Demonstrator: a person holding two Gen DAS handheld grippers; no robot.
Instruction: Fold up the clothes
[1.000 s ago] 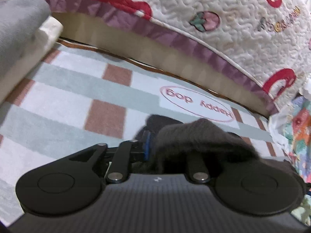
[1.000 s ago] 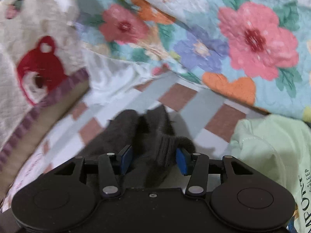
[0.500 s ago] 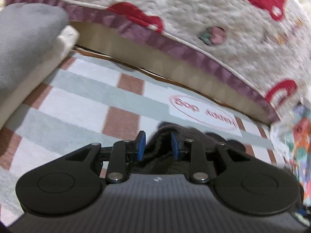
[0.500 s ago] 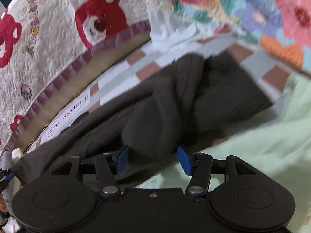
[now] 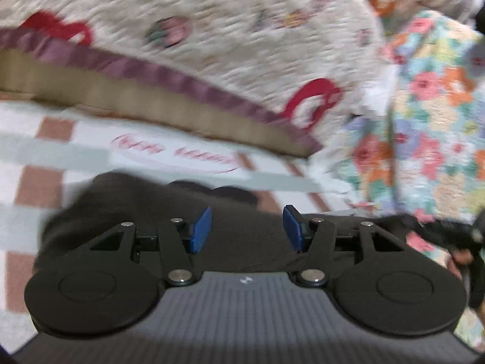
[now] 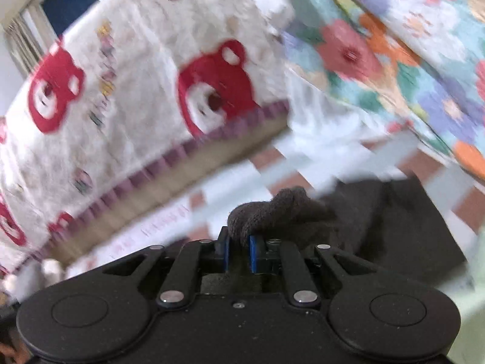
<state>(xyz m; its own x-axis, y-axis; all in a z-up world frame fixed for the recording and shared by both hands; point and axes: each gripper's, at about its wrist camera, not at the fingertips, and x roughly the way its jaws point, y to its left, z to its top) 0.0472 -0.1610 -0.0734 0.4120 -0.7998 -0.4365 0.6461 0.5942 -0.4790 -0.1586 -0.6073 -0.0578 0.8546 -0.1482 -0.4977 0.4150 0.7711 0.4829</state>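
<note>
A dark brown knit garment (image 5: 145,203) lies on the checked blanket (image 5: 45,157). My left gripper (image 5: 247,232) is open just above the garment, its blue pads (image 5: 201,230) wide apart with nothing between them. In the right wrist view my right gripper (image 6: 239,251) is shut on a bunched fold of the same garment (image 6: 272,209); the rest of the garment (image 6: 394,221) trails to the right over the blanket (image 6: 272,166). Both views are blurred by motion.
A white quilt with red bears and a purple frill (image 5: 212,45) (image 6: 136,91) rises behind the blanket. A floral quilt (image 5: 430,115) (image 6: 394,45) rises to the right. A pale green garment (image 6: 480,288) shows at the right edge. The other gripper and hand (image 5: 460,242) show at right.
My left gripper has let go of the garment and opened wide, swinging right. My right gripper has closed on a fold of the garment and moved left.
</note>
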